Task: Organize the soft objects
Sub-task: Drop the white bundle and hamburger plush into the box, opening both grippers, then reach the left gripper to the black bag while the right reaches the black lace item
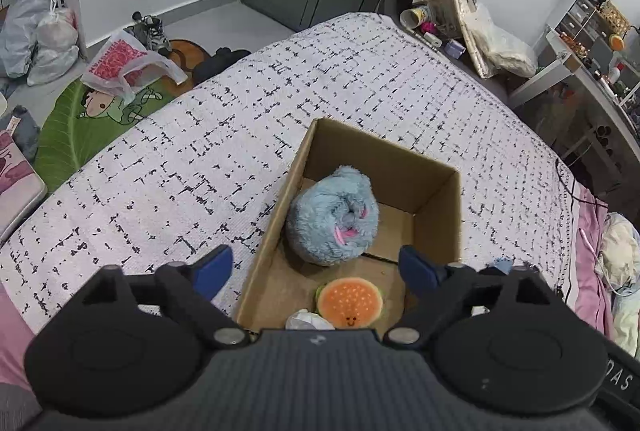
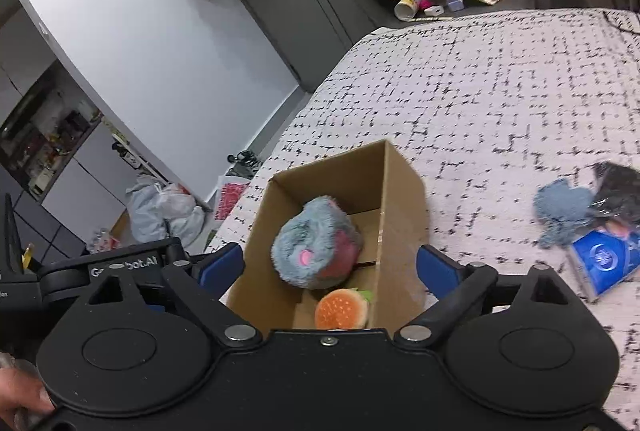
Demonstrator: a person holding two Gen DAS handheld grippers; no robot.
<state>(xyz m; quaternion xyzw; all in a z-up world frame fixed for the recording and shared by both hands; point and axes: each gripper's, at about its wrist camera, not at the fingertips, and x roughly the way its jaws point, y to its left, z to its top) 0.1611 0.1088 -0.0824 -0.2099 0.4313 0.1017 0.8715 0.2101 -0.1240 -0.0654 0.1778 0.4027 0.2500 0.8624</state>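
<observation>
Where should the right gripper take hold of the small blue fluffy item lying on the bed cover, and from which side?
Probably from above. The blue fluffy item lies flat on the bed cover, so close the right gripper across its rounded left part, which is free. Its right edge meets a dark packet and a blue packet; avoid that side.

Little could be read. In the right wrist view, pale raised lettering on the black arm of the left tongs [image 2: 222, 262] read "G…bot.AI", its middle letters blurred. In the left wrist view, white letters "DAS" stood on a dark strap [image 1: 624, 377] at the right edge.
</observation>
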